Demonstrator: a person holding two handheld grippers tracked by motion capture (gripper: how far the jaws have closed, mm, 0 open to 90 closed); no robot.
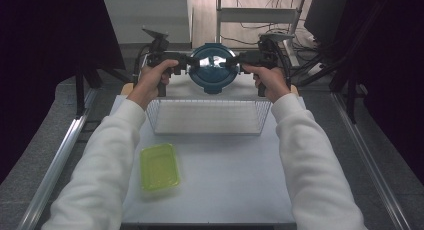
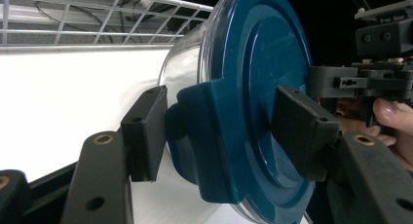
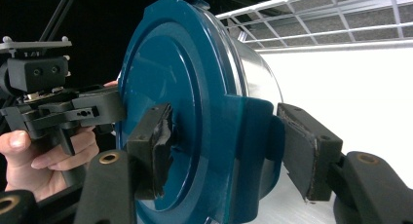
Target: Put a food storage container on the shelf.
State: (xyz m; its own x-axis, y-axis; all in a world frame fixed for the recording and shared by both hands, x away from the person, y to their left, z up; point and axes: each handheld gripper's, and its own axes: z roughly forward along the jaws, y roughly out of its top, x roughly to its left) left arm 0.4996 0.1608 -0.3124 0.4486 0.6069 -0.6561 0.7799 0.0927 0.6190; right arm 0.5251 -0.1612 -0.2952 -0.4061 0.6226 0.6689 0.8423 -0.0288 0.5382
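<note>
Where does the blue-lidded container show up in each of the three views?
High view: container top centre, beyond the wire basket.
Left gripper view: its blue lid centre, facing right.
Right gripper view: lid left of centre, facing left.
Shared landmark: the wire basket, at each gripper view's top edge.

Dim, dark edges; glare on table point(image 1: 225, 170); white blown out; close jaws soft

— Any writing to read on the blue lid point(image 2: 263, 87), or on the green tray point(image 1: 159, 167)?

— None. No label, brand, number or sign is legible on either, nor anywhere else in view.
</note>
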